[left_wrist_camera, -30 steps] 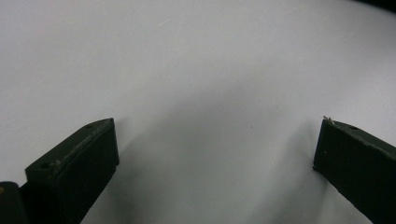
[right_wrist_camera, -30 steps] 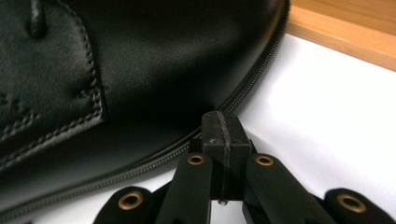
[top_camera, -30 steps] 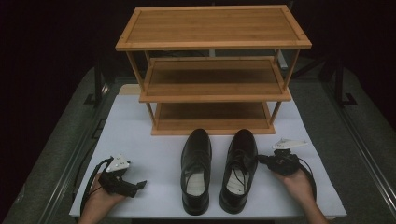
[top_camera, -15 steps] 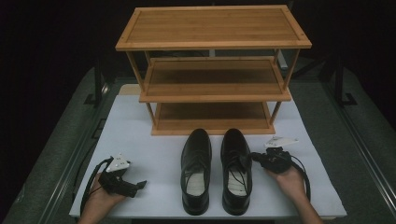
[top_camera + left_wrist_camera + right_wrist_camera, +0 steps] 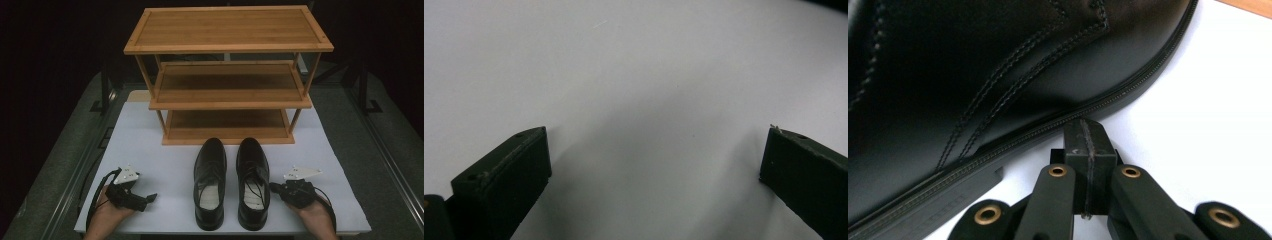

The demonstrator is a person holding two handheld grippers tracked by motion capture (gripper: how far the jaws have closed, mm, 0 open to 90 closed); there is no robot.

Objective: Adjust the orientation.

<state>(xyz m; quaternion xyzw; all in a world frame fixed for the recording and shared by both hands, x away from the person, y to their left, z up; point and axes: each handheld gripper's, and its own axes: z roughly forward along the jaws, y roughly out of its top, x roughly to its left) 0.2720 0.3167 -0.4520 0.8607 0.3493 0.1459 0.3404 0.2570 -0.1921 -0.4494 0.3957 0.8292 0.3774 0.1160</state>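
Two black leather dress shoes stand side by side, toes toward the rack: the left shoe (image 5: 210, 182) and the right shoe (image 5: 252, 181). My right gripper (image 5: 274, 188) is shut with nothing in it, its tips at the right shoe's outer sole edge (image 5: 1058, 127); in the right gripper view the closed jaws (image 5: 1087, 136) nearly touch the sole. My left gripper (image 5: 150, 198) lies low over the white mat at the front left, jaws wide apart, nothing between them (image 5: 654, 165).
A three-tier bamboo shoe rack (image 5: 227, 75) stands at the back of the white mat (image 5: 150, 150), its shelves bare. Dark metal rails run along both sides of the table. A hand holds each gripper at the front edge.
The right shoe was pushed left and straightened, now parallel to the left shoe. The right gripper has followed it and drawn nearer the front. The left gripper stayed put.
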